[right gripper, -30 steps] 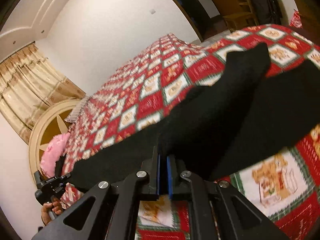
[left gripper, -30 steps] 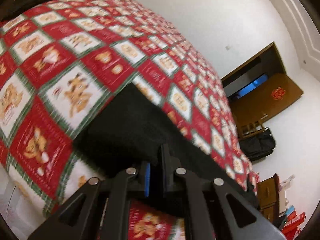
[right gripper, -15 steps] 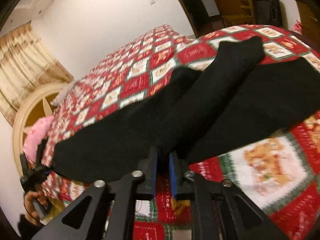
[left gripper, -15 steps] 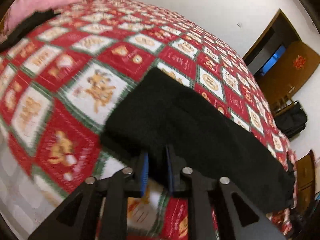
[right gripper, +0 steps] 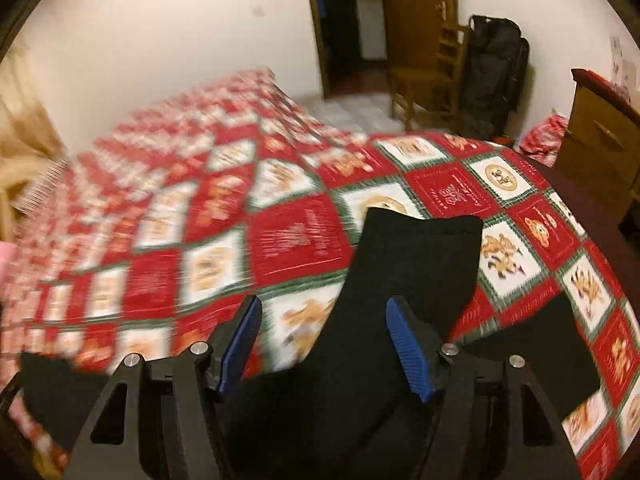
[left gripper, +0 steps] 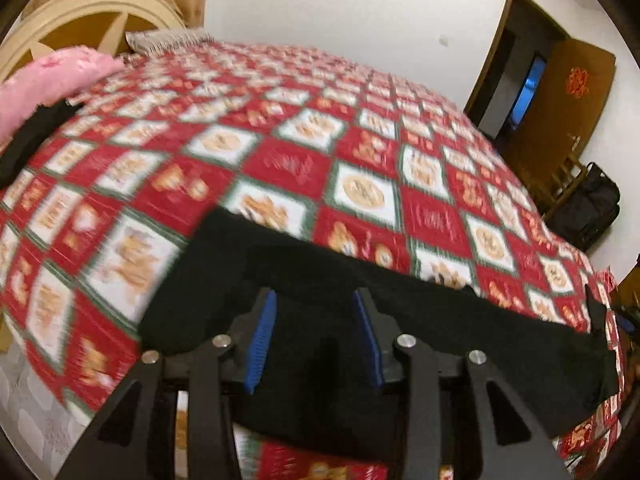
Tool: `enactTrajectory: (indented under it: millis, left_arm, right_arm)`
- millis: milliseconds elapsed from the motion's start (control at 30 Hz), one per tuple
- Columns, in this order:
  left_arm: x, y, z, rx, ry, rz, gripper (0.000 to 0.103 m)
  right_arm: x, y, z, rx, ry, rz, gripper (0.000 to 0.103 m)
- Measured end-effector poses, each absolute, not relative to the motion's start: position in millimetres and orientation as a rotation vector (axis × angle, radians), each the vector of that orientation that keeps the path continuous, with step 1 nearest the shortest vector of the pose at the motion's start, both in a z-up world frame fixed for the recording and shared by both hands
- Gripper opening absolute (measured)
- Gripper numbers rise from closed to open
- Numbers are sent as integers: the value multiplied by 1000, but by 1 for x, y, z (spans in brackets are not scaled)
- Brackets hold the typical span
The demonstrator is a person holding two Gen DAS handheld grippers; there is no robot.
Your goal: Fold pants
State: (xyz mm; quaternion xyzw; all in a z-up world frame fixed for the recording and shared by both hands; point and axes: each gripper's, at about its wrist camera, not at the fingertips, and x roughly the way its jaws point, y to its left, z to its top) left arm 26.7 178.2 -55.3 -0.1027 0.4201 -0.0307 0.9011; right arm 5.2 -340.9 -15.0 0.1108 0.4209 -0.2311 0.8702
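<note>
- Left gripper (left gripper: 314, 334), nearest the lens in the left wrist view: jaws parted and opening, blue pads (left gripper: 261, 340) clear of the cloth, black fabric lying between and under them, unpinched.
- Right gripper (right gripper: 326, 346), nearest in the right wrist view: jaws wider apart and opening too, blue pads (right gripper: 408, 350) off the cloth, a folded strip of black fabric running up between them.
- Black pants (left gripper: 400, 320) spread flat on the bedspread, just past the left gripper's fingertips and stretching away to the right edge of that view.
- Same black pants (right gripper: 416, 264) seen from the right wrist: one squared end pointing away from the gripper, more black cloth fanning out low at both sides.
- Red, white and green checked bedspread (left gripper: 304, 160) beneath, patterned with small motifs and script too blurred to read.
- Pink pillow (left gripper: 52, 76) at the far left, another dark garment (left gripper: 32, 136) lying just beside it.
- Round wooden headboard (left gripper: 92, 16) behind the pillow.
- Brown door (left gripper: 560, 108) bearing a red ornament (left gripper: 578, 82), illegible; wooden chair (right gripper: 432, 76) and black bag (right gripper: 494, 76) against the far wall.
</note>
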Motion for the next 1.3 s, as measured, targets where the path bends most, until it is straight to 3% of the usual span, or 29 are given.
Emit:
enactTrajectory:
  millis: [100,167,200,233,267,300,533,733,1067,1300]
  left_arm:
    - [28,171,-75,-246,931,-65,43]
    - [24,166,-78,-215,925,-59,43]
    - [22,164,-78,-200,920,-59,43]
    - [22,162,-77,-183,919,-59,43]
    - [21,161,-77,-177,917,-58,43]
    - [20,161,-77,-176,916,-55,43]
    - [19,160,-78,-165,910,-51,45]
    - [20,160,-78,-168,908,-52,45]
    - [23,160,-79,-177,913,-58,47]
    - [24,160,-79,-177,918,-53,47]
  right_arm:
    - [22,-357,-41,217,971,-568,64]
    - [16,-369,-54,268,988,-576,54]
    - [13,-371,-55,244,984,-584,39]
    - [9,-372,-55,242,980,-574,34]
    - [5,-375,-54,254,973,-561,15]
    - [-2,-380,-53,292,960,-538,8]
    - [-107,-397,-5,512,632,-456,7]
    - [-206,-418,-18,740,463,-469,7]
    - [-268,-461,-69,1025,428,-432,9]
    - [-300,-476,-27,840,489,-655,9]
